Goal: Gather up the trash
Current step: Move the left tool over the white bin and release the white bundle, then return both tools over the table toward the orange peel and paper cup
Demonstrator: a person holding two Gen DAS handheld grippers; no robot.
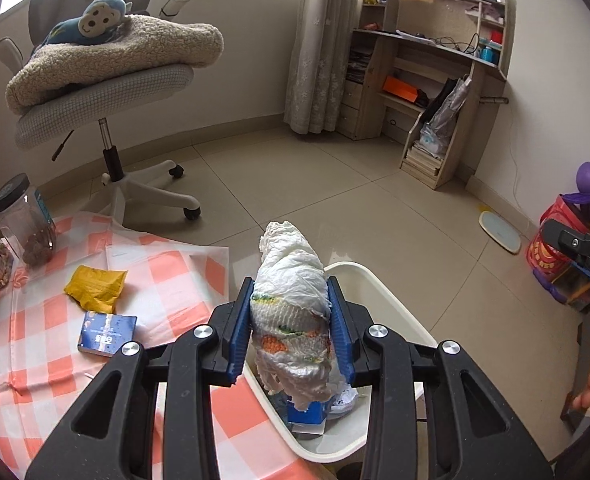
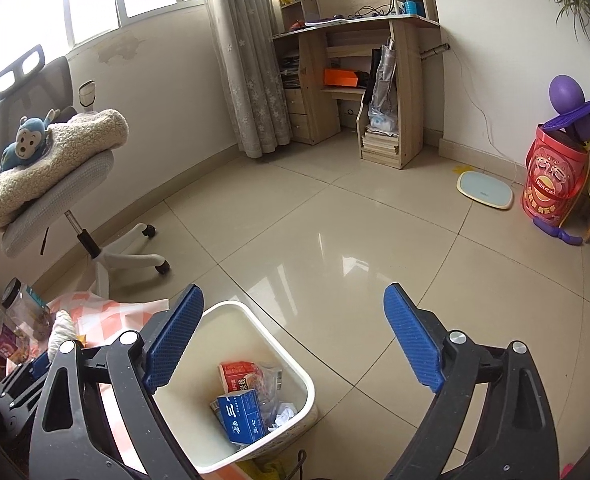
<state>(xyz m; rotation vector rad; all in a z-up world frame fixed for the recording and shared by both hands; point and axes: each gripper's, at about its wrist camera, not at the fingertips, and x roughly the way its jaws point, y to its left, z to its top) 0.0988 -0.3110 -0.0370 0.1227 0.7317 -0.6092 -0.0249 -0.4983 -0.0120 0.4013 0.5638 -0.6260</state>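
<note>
Above the white bin (image 1: 379, 280), a soft, light tissue wad (image 1: 291, 304) is pinched mid-length by the left gripper (image 1: 291, 320) fingers; the right gripper (image 2: 295, 340) fingers are spread wide, empty.

Crumpled white paper towel wad (image 1: 291, 304) with orange and green print stands upright at lower centre, above the cream trash bin (image 1: 391, 300). Bin's lower centre too, already holding a blue carton (image 2: 241, 414), red packet (image 2: 237, 374) and clear plastic.
</note>
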